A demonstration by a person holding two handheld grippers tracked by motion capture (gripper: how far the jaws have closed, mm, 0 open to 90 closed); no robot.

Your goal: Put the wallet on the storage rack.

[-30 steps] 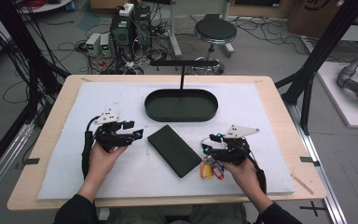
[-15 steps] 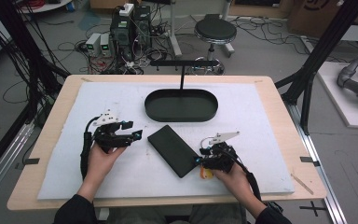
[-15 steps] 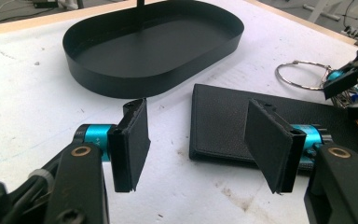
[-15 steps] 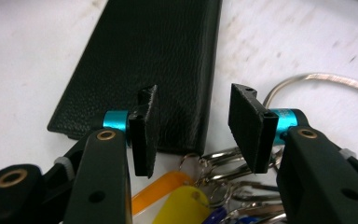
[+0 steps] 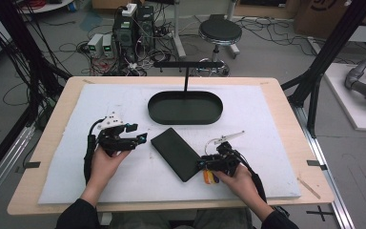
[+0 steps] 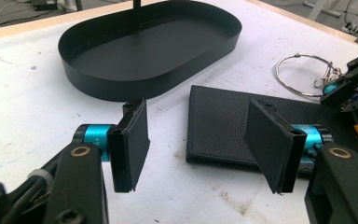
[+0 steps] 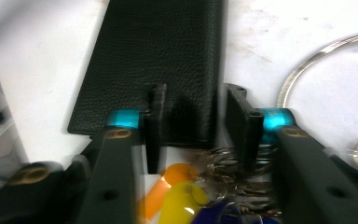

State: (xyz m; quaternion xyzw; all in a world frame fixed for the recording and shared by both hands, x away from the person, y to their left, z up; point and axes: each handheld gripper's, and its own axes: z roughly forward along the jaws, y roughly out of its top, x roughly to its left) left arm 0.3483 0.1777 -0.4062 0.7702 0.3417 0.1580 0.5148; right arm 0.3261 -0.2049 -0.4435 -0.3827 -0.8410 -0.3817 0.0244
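The right gripper (image 5: 208, 165) hangs low over the near corner of the flat black leather wallet (image 5: 177, 153), its jaws narrowed to a small gap with nothing between them, above a bunch of metal rings with orange, yellow and blue key tags (image 7: 186, 196); a large thin silver key ring (image 6: 304, 74) lies on the white foam mat (image 5: 267, 119) just beside it. The left gripper (image 5: 136, 139) stands wide open and empty, left of the wallet. Beyond both sits the black oval metal tray (image 5: 185, 107) with its upright T-shaped stand.
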